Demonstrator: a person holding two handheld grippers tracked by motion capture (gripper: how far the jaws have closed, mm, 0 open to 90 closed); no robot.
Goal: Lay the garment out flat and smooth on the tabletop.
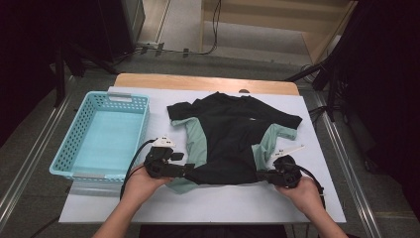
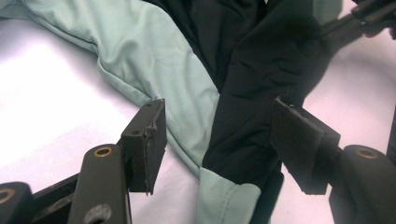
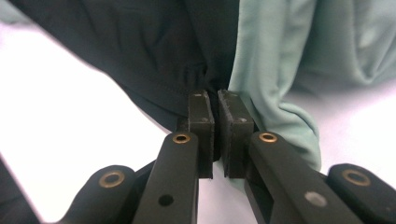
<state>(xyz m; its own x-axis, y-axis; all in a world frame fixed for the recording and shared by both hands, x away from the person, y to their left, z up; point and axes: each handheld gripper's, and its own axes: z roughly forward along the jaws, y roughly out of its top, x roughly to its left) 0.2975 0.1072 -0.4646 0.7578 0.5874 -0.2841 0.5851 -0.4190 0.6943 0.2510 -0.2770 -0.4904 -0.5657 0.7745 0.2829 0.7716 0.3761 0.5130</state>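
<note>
Black-and-mint shirt (image 1: 225,139) flat on the counter (image 1: 198,201), collar away from the person.
Left gripper (image 1: 190,171) gapes at its hem; right gripper (image 1: 261,175) pinches it; basket (image 1: 79,130) empty.

The shirt (image 1: 230,134) is black across the chest and upper sleeves, with pale mint-green panels down both sides and at the sleeve ends; a small white mark sits on the chest. In the left gripper view the mint and black meet along a curved seam. The basket (image 1: 126,99) is light turquoise with a hole-pattern wall and whitish handles. The tabletop (image 1: 223,203) is covered in white, with a light wood edge at the far side. Both tools, left tool (image 1: 190,171) and right tool (image 1: 261,174), are black with brass-coloured rivets.
</note>
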